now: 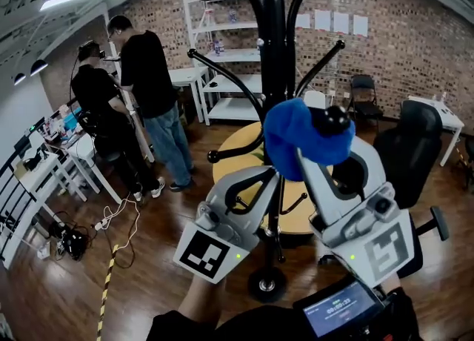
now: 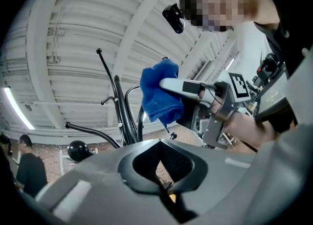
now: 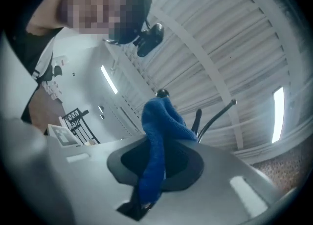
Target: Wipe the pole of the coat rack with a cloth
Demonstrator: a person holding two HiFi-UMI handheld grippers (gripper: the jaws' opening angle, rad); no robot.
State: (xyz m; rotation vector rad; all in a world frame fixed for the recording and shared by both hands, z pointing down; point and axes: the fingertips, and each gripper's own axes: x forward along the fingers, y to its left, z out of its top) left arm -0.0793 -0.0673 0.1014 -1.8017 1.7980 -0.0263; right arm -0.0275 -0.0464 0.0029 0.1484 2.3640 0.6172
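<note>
Blue cloth (image 1: 296, 139) pinched in right claw (image 1: 305, 158), held up beside coat rack pole (image 1: 272, 50); contact unclear. Left claw (image 1: 263, 180) pressed together, empty. Cloth best wrapped round pole, stroked lengthwise, hooks avoided.

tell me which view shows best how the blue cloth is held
The right gripper view: the blue cloth runs down between the shut jaws of the right gripper. The head view shows it only as a bunch at that gripper's tip by the pole. The left gripper view shows it side-on, with the pinch hidden.
</note>
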